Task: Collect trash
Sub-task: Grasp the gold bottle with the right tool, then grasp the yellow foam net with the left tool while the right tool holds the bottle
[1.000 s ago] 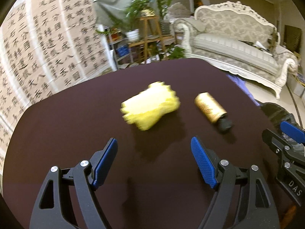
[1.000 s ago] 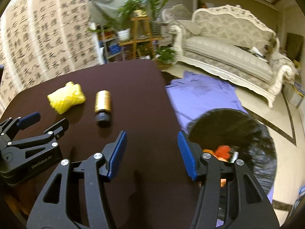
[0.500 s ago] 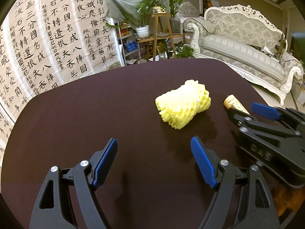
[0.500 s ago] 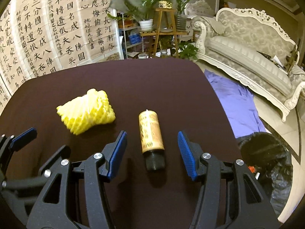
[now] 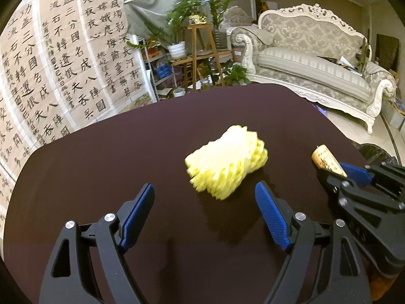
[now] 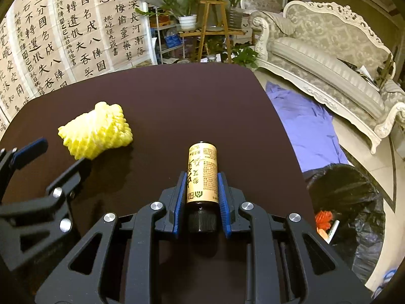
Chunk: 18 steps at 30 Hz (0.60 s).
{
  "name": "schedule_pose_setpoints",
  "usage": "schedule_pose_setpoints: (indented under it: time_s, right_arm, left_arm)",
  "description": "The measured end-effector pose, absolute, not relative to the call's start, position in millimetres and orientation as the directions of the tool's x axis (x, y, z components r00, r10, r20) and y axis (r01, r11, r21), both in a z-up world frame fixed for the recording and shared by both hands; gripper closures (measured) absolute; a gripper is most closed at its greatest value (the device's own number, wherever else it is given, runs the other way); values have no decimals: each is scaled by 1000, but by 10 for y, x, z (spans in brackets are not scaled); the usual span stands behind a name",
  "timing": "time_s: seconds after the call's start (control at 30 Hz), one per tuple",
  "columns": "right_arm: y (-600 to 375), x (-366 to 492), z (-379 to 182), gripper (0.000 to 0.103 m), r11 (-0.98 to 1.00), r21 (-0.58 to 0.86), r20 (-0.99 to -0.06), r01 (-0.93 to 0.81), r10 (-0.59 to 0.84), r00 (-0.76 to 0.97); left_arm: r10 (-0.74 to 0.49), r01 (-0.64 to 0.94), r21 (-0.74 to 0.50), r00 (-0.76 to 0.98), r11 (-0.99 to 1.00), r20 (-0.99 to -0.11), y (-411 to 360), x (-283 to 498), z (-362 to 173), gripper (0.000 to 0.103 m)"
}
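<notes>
Under both claws, the dark table [image 6: 177,96] carries the two pieces of trash left to collect. Off its edge, to the right of the right claw and lower down, a black trash bag [image 6: 354,202] stands open on the floor with some orange and white scraps already inside.

Yellow foam net [image 5: 226,162]: lies just ahead of the left claw [image 5: 205,211], slightly right of its centre line, not touching either finger. Left claw is spread wide, nothing in it. Judged very light, soft and springy; it should crush under the pads, so grip across the bunched middle, where the layers are thickest, rather than at a loose edge.

Small bottle [image 6: 202,174]: lies on its side, dark cap toward the right claw [image 6: 201,198], base pointing away. The right claw's two blue pads are closed against its lower body and neck. Judged stiff, smooth-labelled, possibly glass, so slippery and breakable if dropped. The hold sits near the cap end; the far end may droop on lifting.
</notes>
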State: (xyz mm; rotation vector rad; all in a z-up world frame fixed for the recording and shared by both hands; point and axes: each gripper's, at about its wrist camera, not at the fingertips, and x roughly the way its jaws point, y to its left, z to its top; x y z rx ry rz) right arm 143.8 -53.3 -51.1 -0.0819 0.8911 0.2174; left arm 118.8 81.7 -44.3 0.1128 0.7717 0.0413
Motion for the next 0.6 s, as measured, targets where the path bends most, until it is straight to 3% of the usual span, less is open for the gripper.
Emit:
schedule_pose_setpoints:
  time_s: [0.53, 0.6]
  right_arm:
    - [-554, 1463, -530, 80, 976, 39, -778, -216, 165, 606]
    - [-555, 1463, -531, 80, 975, 40, -778, -217, 166, 606]
  left_arm:
    - [13, 98, 116, 709, 988, -705, 731, 1437, -475, 23]
    - [3, 107, 110, 703, 988, -711, 731, 1444, -487, 33]
